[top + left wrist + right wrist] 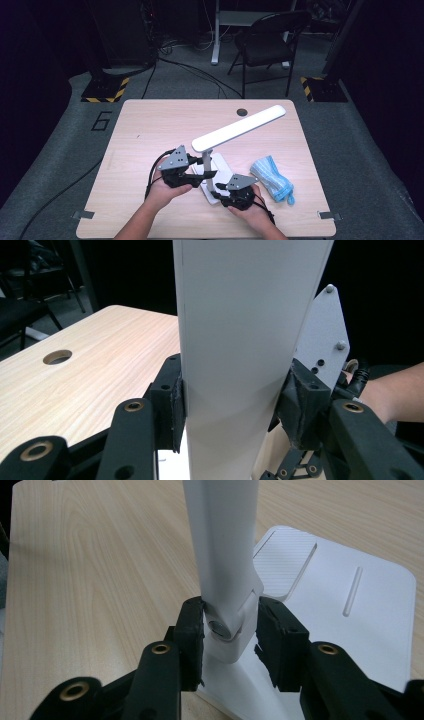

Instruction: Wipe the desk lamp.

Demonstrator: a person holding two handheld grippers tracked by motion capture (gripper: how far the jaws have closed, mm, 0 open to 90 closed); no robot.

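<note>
A white desk lamp stands on the wooden table (150, 130), with a flat base (220, 162), an upright post (240, 340) and a long head bar (240, 127) slanting up to the right. My left gripper (204, 167) (232, 405) is shut on the broad post, a pad pressed against each edge. My right gripper (220, 189) (230, 625) is lower down, at the hinge (227, 625) where the post meets the base (350, 620). Its pads touch both sides of the hinge block.
A crumpled blue-and-white cloth (272, 180) lies on the table right of the lamp. A cable hole (242, 112) (56, 357) sits near the far edge. A black chair (265, 40) stands on the floor beyond the table. The right gripper's grey plate (325, 340) shows behind the post.
</note>
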